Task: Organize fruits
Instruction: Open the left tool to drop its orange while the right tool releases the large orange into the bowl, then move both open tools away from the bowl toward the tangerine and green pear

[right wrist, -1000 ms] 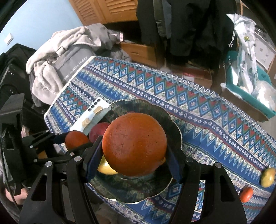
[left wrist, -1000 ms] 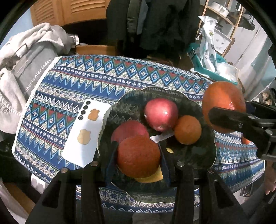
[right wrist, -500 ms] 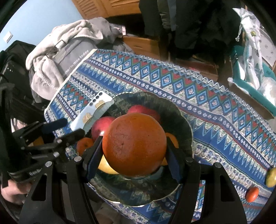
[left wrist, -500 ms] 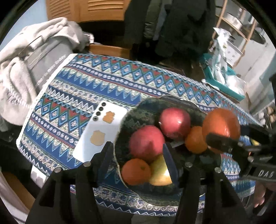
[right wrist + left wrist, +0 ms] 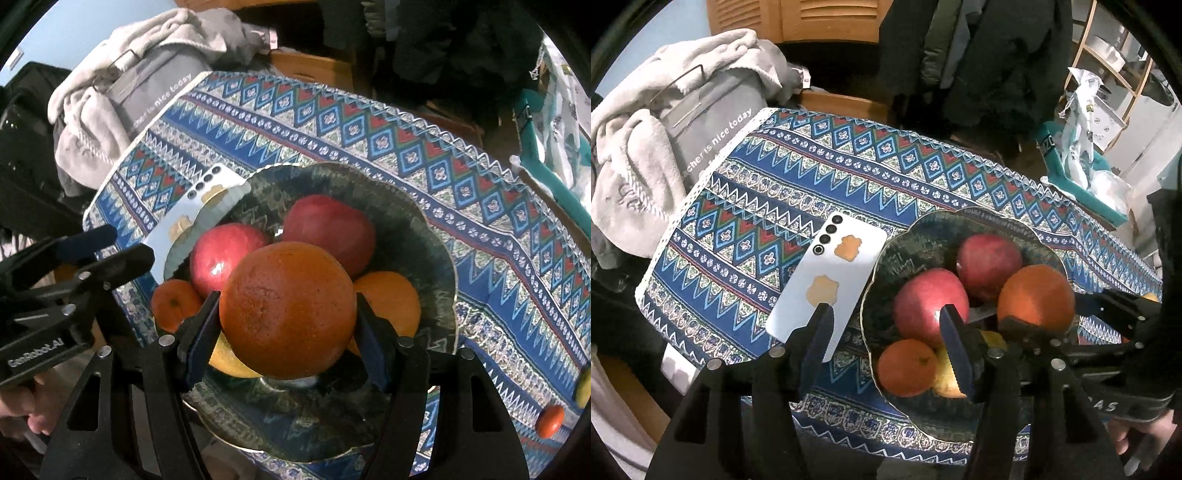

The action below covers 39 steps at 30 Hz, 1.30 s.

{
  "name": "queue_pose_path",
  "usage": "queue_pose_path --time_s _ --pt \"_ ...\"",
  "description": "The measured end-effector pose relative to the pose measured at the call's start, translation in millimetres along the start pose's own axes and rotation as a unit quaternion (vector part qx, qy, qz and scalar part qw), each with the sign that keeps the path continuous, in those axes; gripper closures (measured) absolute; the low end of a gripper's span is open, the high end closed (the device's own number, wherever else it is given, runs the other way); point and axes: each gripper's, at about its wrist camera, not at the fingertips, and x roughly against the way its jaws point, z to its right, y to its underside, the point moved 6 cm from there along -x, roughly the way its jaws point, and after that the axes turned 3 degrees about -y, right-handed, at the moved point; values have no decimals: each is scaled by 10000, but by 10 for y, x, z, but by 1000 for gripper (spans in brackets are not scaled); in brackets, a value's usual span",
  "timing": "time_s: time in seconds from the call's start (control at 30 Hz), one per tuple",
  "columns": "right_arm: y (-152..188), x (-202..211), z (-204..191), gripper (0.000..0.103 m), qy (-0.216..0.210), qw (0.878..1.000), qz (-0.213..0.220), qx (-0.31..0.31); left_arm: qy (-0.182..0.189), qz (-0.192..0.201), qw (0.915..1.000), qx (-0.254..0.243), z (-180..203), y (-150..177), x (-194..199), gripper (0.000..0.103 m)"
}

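The right gripper [image 5: 286, 314] clamps a large round orange [image 5: 288, 310] just above a dark scalloped ceramic bowl [image 5: 436, 236] holding two red apples [image 5: 231, 254] and smaller oranges [image 5: 171, 304]; the left gripper [image 5: 886, 332] stands open and empty over the bowl's rim, beside a white phone [image 5: 827, 288] on the patterned tablecloth [image 5: 775, 184].

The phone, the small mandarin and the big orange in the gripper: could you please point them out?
phone [image 5: 834, 280], left wrist view, middle of its back.
small mandarin [image 5: 908, 367], left wrist view, its centre.
big orange [image 5: 288, 310], right wrist view, its front face.
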Motion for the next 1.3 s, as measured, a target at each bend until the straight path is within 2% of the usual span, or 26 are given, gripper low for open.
queue_pose_path --time_s 0.27,0.6,0.7,0.8,1.17,1.3 --pt "-75 154 12 34 -19 9997 256 10 12 -10 10000 34 -14 -4 17 42" --pt "-157 746 110 34 300 9963 806 -17 190 228 9995 -51 122 -73 236 42" --pt "-158 933 165 34 390 9947 946 -72 201 353 9991 -152 202 -107 330 41" --pt "-151 1118 220 33 474 9928 1088 -129 253 457 9984 -217 284 -127 414 35" --pt "-34 1719 366 31 771 9842 1580 -217 472 853 9940 -500 599 -197 802 35" --pt "5 1912 364 28 855 9805 1757 -185 494 1030 9916 -604 706 -216 950 31"
